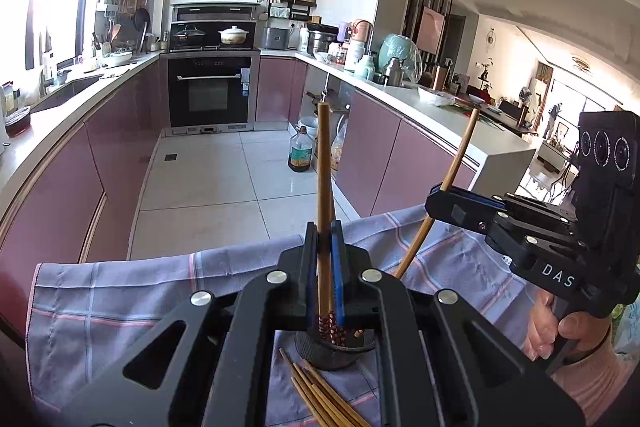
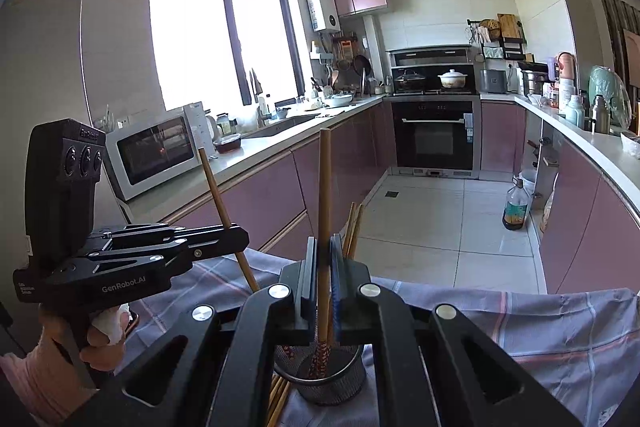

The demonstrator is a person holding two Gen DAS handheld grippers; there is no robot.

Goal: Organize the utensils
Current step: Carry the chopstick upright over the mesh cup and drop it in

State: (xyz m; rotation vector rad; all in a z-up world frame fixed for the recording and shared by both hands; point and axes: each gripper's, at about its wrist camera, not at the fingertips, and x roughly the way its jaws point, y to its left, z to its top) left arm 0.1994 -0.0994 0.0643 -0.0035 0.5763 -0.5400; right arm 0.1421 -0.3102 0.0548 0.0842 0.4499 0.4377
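The left gripper (image 1: 325, 243) has its fingers (image 1: 337, 267) clamped on one brown chopstick (image 1: 324, 187), which stands almost upright between them, its patterned lower end inside the dark mesh holder (image 1: 334, 353) just below the fingers. The right gripper (image 2: 325, 259) also has its fingers (image 2: 310, 279) closed on a second chopstick (image 2: 324, 195), upright, with its decorated end down in the same mesh holder. More loose chopsticks (image 1: 320, 393) lie on the checked cloth (image 1: 120, 307) beside the holder, below the left fingers, over the counter.
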